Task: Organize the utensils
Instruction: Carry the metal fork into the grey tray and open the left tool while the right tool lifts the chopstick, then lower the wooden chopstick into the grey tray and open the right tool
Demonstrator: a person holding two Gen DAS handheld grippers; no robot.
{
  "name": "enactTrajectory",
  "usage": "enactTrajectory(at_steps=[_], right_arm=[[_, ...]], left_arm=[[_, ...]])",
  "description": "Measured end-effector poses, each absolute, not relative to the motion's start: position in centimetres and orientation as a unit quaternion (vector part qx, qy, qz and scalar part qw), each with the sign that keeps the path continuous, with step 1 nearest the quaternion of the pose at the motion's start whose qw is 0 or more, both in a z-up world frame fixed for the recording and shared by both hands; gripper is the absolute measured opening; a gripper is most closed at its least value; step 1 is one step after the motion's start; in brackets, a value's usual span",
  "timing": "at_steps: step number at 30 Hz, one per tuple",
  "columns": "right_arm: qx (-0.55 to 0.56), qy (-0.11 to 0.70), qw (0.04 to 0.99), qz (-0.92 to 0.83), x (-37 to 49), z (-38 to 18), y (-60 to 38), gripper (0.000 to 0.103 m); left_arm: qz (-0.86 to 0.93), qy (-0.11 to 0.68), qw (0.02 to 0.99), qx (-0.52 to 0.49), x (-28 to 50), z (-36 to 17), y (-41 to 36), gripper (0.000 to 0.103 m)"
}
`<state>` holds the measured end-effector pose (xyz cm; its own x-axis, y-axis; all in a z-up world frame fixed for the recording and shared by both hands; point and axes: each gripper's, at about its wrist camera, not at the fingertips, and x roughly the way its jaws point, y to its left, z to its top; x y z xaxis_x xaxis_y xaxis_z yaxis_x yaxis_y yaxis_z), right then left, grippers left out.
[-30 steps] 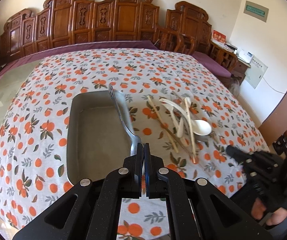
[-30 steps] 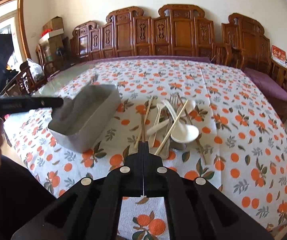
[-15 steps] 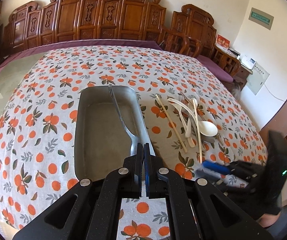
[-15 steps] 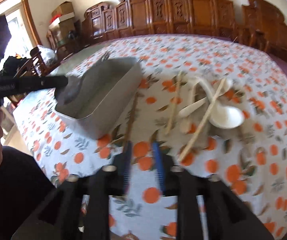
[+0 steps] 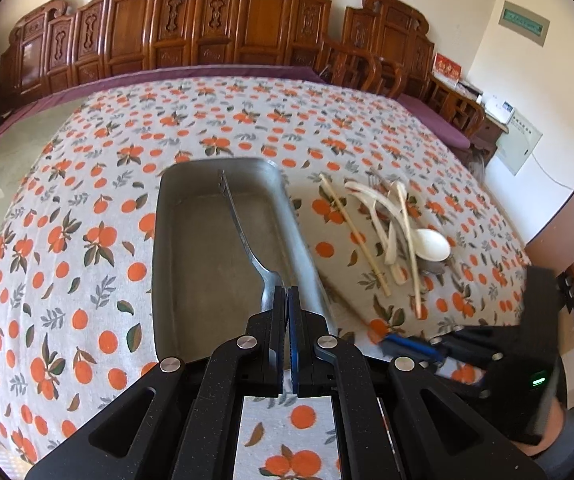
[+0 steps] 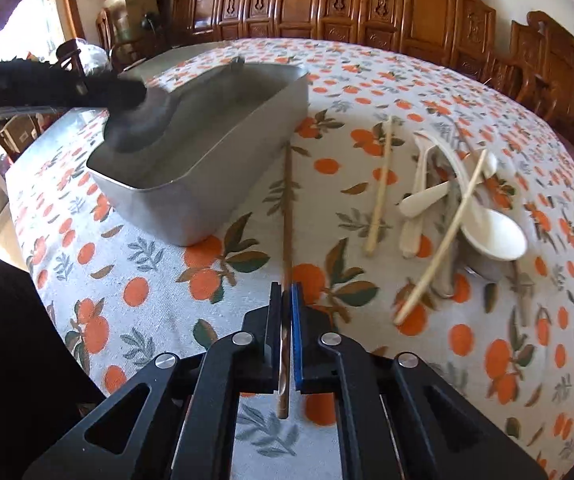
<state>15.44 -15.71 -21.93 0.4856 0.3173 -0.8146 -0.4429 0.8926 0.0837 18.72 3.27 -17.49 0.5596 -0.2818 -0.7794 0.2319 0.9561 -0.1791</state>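
The left tongs (image 5: 287,300) were clenched on the handle of a metal fork (image 5: 243,236), which was held out over the inside of a grey metal tray (image 5: 223,336), its tines toward the tray's far end. Whether the fork touched the tray floor could not be told. In the right wrist view the left tongs (image 6: 127,100) were seen only as a dark blur above the tray's (image 6: 191,200) near corner.

The right tongs (image 6: 287,304) were closing on a dark brown chopstick (image 6: 287,216), which ran between the pads and out along the cloth toward the tray's long side, ending just beside it. In the left wrist view the right tongs (image 5: 407,346) were seen low over the bench, to the right of the tray, with a hand (image 5: 547,436) behind them.

The bench (image 5: 87,208) was covered with a white cloth printed with oranges and leaves. To the right of the tray a loose heap of utensils lay on the cloth: a pale chopstick (image 6: 379,188) lying alone, another pale chopstick (image 6: 443,240) resting across a large white spoon (image 6: 495,236), and further white spoons (image 6: 423,196) crossed beneath. Metal utensils were partly hidden under the heap and too blurred to tell apart.

Carved wooden chairs (image 5: 215,28) were ranged along the wall behind the bench.
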Motion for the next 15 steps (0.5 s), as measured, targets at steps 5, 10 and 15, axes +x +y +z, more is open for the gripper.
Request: enactTrajectory(at_steps=[5,10,15], right_arm=[[-0.06,0.435,0.874,0.208,15.1,-19.4,-17.1,0.006],[-0.053,0.408,0.887,0.208,15.7,-16.0,-17.7,0.006],[-0.05,0.398,0.889,0.221,16.9,-14.0,-16.4,0.006]], left_arm=[[-0.141,0.457,0.877,-0.033,19.2,-18.9,3.9,0.001],[-0.135,0.457,0.878,-0.042,19.7,-19.4,4.6,0.001],[-0.126,0.44,0.887,-0.057,19.7,-18.7,5.8,0.001]])
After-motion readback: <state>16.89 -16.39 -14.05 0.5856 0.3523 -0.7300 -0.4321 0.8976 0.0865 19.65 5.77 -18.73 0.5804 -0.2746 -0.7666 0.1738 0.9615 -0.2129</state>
